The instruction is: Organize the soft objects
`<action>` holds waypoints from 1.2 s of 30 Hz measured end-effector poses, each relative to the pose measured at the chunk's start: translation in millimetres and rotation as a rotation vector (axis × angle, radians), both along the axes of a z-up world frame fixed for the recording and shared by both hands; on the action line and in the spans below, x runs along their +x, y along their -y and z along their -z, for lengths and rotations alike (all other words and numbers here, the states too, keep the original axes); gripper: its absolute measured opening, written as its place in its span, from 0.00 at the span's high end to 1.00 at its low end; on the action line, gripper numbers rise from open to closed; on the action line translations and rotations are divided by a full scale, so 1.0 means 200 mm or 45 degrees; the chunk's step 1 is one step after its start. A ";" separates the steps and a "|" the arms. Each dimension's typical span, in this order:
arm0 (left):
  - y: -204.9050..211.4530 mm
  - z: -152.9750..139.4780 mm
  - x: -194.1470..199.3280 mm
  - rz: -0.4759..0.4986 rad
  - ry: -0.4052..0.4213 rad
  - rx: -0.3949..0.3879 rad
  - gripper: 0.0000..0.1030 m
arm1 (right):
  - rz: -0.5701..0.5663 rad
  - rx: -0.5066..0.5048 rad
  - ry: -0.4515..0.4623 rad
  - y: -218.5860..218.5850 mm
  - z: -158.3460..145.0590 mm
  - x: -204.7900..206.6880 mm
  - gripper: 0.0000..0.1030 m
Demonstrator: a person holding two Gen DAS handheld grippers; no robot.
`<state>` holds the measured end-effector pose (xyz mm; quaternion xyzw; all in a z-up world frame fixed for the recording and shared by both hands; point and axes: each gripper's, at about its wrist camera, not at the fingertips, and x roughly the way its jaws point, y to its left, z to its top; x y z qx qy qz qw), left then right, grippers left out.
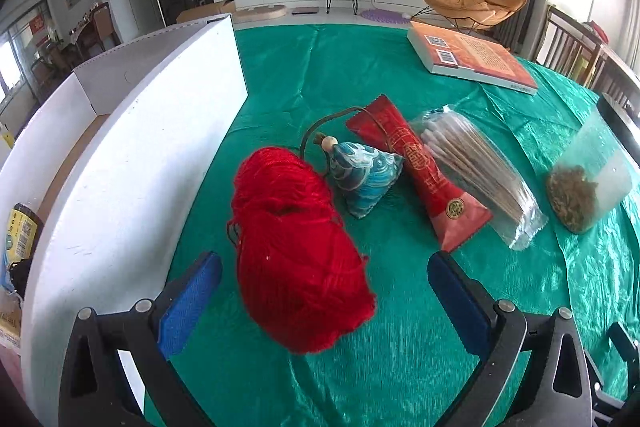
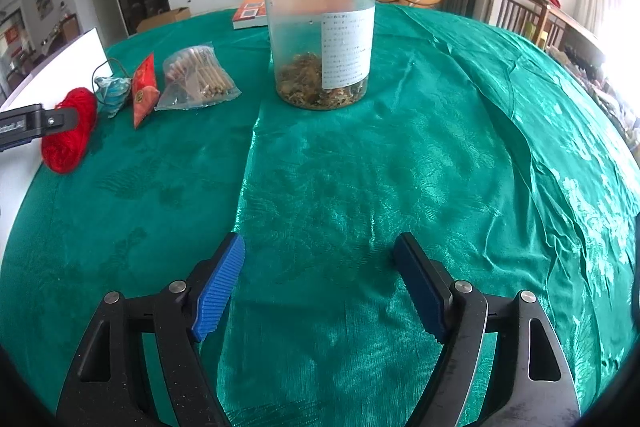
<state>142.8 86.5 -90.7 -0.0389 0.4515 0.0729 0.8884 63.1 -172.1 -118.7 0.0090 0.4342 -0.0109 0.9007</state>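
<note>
LEFT: left gripper [image 1: 324, 283] jaws apart around yarn [image 1: 296, 251], lower centre, pads not touching | RIGHT: right gripper [image 2: 320, 279] jaws apart, empty, over cloth [image 2: 400, 167] | RISK: loose strands may snag pouch [image 1: 366, 179] cord; soft skein may slip before box [image 1: 132, 163], left.

My left gripper [image 1: 324, 267] fills the bottom of its own view, angled down, jaws spread wide, blue pads [image 1: 188, 303] apart with neither pressing on anything. In the right wrist view it pokes in at the left edge. My right gripper [image 2: 320, 283] sits at the bottom of its frame, angled down, jaws wide, nothing between them.
</note>
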 end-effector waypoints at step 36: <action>0.00 0.17 -0.32 0.207 -0.002 -0.005 0.00 | -0.006 0.000 -0.002 0.00 0.00 0.00 0.20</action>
